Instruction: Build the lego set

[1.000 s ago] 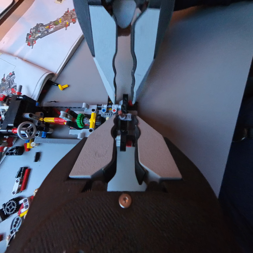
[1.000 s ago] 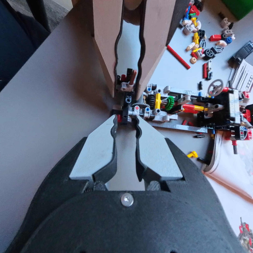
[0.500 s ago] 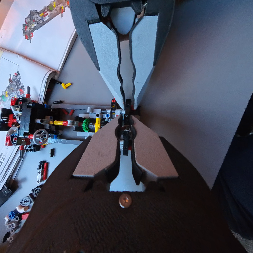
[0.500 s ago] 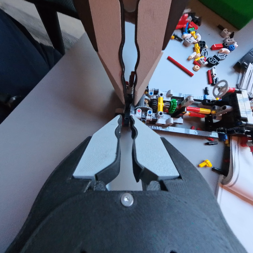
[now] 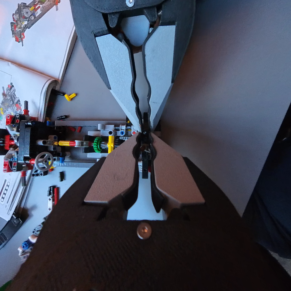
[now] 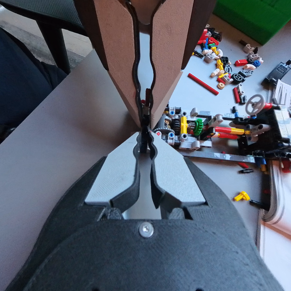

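A long brick-built chassis (image 5: 97,141) with a green gear (image 5: 97,144) and a grey steering wheel (image 5: 44,160) lies on the grey table (image 5: 220,94). A black beam (image 5: 144,159) sits across its near end. My left gripper (image 5: 144,135), with brown fingers, is shut on this beam from one side. My right gripper (image 6: 144,136), with grey fingers, is shut on the same black beam (image 6: 143,142) from the opposite side. The two sets of fingertips almost meet. A dark red pin (image 6: 147,96) and a grey piece stand between the left gripper's fingers (image 6: 121,63).
An open instruction booklet (image 5: 31,52) lies past the chassis. A pile of loose parts (image 6: 223,63), a red axle (image 6: 203,84) and a yellow piece (image 6: 241,196) lie on the table. A green box (image 6: 252,18) stands at the back. The table edge (image 5: 258,157) is close. My two grippers' fingertips are within a few centimetres of each other. From either gripper's tips it is about 15 cm to the yellow piece (image 6: 241,196). It is also in sight in the left wrist view (image 5: 70,96).
Both grippers' jaws have closed from a wider gap onto the black beam at the chassis end. Both grippers have drawn back slightly in view; the chassis stays on the table.
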{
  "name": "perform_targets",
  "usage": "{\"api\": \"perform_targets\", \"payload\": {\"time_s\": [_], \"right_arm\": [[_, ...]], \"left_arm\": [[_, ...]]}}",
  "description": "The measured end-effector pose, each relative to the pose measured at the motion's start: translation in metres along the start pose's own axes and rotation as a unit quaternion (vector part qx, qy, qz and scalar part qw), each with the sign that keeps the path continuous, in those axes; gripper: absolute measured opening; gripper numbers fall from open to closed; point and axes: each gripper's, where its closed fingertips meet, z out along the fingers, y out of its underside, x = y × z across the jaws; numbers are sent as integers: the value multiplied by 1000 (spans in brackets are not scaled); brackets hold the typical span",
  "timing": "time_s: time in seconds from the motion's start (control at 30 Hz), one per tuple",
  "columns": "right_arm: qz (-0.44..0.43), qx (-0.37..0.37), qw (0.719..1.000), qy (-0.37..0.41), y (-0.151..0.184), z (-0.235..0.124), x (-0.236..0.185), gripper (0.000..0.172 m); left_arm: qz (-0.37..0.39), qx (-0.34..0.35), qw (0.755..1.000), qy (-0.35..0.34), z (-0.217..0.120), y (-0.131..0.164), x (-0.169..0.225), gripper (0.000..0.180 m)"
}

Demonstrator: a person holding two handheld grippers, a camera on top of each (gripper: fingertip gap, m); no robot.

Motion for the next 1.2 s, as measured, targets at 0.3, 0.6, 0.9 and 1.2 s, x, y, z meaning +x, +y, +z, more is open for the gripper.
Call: {"api": "perform_targets", "payload": {"time_s": [0.3, 0.6, 0.9, 1.2], "right_arm": [[-8, 16, 1000, -3, -1, 3, -1, 6], [37, 25, 999, -23, -4, 4, 0, 6], [39, 26, 998, -36, -6, 5, -5, 6], [39, 27, 998, -37, -6, 5, -4, 6]], "left_arm": [[94, -94, 991, -32, -2, 8, 1, 7], [89, -99, 990, -56, -3, 7, -1, 6], [31, -89, 995, -11, -5, 4, 5, 6], [8, -81, 997, -3, -6, 3, 5, 7]]}}
